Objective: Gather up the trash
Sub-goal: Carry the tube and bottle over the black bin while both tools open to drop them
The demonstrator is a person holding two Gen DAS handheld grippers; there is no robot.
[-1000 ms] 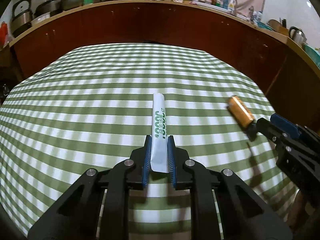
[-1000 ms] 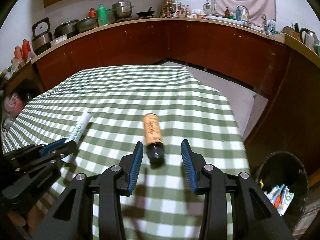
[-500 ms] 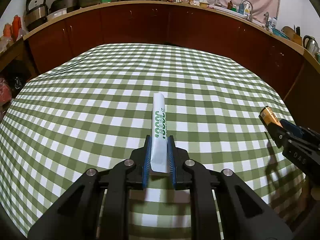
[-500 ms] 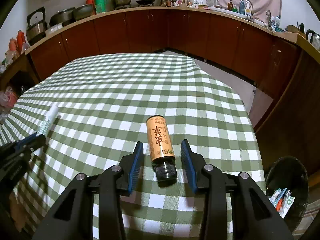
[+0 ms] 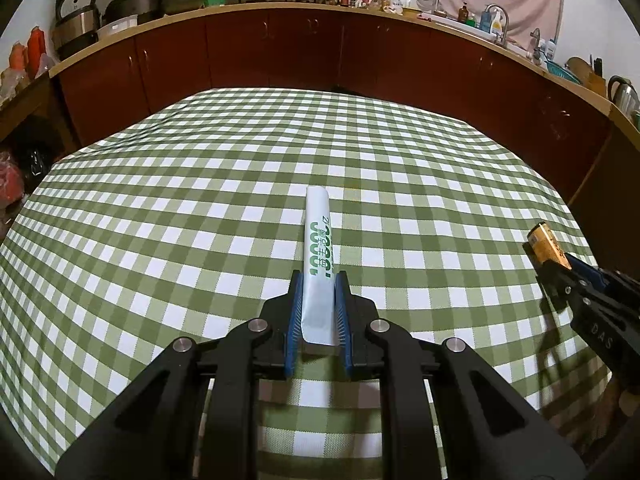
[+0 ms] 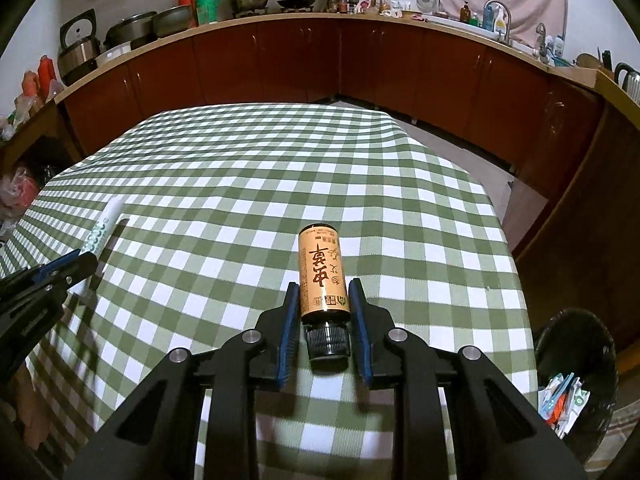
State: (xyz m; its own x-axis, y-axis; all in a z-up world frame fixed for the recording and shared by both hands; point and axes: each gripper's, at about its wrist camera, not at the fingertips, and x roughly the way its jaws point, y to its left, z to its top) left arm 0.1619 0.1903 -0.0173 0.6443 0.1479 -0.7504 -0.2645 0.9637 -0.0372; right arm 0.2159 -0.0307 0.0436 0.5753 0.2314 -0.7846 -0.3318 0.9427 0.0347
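The left gripper is clamping the white paper-wrapped tube with green lettering, which is jutting forward from its jaws above the green-and-white checked tablecloth. The right gripper has just been closing its jaws, and its blue pads are now pressing the flanks of the small orange-labelled bottle with a black cap. Both pieces appear to be collected; dropping them is remaining. The black bin, already holding wrappers, is sitting down to the right of the right gripper.
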